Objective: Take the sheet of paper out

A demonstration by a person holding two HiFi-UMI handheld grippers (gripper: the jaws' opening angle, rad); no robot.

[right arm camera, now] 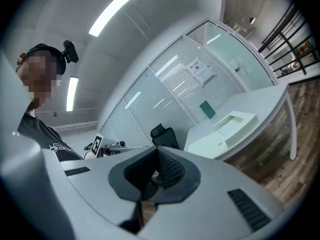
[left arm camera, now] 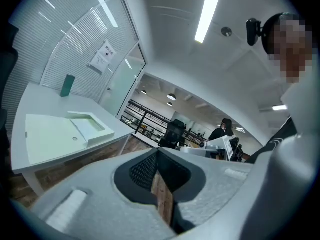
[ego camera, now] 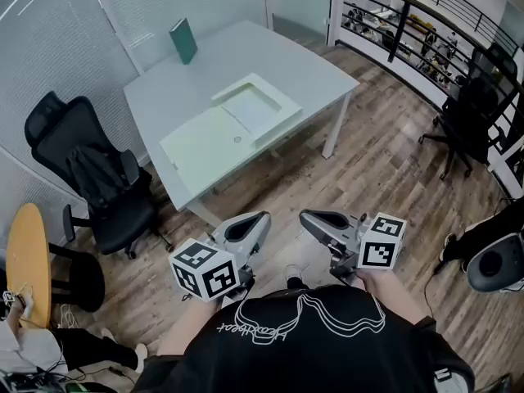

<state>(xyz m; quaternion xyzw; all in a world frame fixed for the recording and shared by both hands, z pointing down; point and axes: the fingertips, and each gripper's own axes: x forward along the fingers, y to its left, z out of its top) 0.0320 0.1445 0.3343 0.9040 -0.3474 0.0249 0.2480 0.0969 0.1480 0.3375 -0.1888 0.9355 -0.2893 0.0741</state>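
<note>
A pale green flat case (ego camera: 221, 133) lies on the white table (ego camera: 311, 68), with a shallow open tray part (ego camera: 255, 105) at its far end. I cannot make out a separate sheet of paper in it. The case also shows in the left gripper view (left arm camera: 55, 131) and in the right gripper view (right arm camera: 220, 134). Both grippers are held close to the person's body, over the wooden floor and well short of the table. My left gripper (ego camera: 254, 219) (left arm camera: 157, 154) is shut with nothing in it. My right gripper (ego camera: 307, 216) (right arm camera: 156, 154) looks shut and empty too.
A dark green book (ego camera: 183, 40) stands upright at the table's far edge. A black office chair (ego camera: 98, 178) sits left of the table, and another chair (ego camera: 475, 105) stands at the right by a railing. A yellow round board (ego camera: 29, 260) is at the far left.
</note>
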